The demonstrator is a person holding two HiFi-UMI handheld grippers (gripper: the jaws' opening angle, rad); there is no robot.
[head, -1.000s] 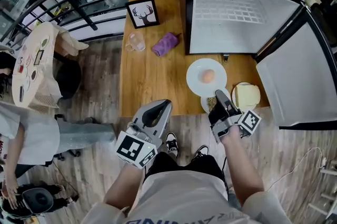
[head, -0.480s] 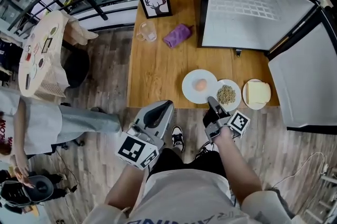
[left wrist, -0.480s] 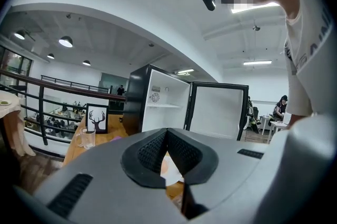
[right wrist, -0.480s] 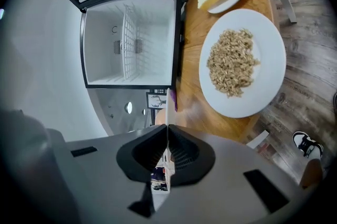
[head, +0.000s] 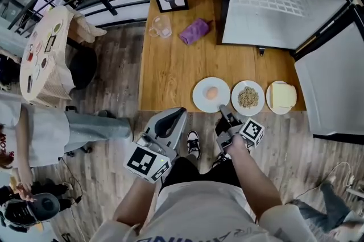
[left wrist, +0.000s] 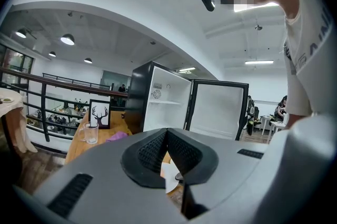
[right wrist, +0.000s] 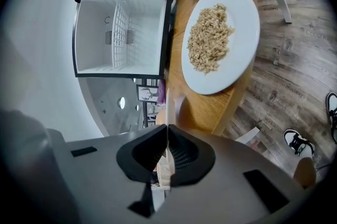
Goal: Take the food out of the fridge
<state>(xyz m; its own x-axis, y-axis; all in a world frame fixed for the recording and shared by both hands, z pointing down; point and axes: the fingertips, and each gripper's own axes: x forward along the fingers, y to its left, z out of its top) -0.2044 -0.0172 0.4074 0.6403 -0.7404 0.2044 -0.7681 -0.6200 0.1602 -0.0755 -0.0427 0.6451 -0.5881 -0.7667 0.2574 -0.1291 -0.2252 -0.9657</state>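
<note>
A white plate with a brown egg (head: 200, 101), a white plate of grains (head: 257, 89) and a white plate with a yellow slab (head: 273, 107) line the near edge of the wooden desk (head: 170, 65). The right gripper (head: 223, 112) has its jaws pinched on the egg plate's near rim. The left gripper (head: 175, 115) hangs off the desk, jaws together and empty. The black fridge (head: 284, 2) stands open.

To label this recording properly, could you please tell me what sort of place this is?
Probably a mock kitchen corner in an open office or lab: an open fridge at a wooden table, beside a railing, under bright ceiling lights.
</note>
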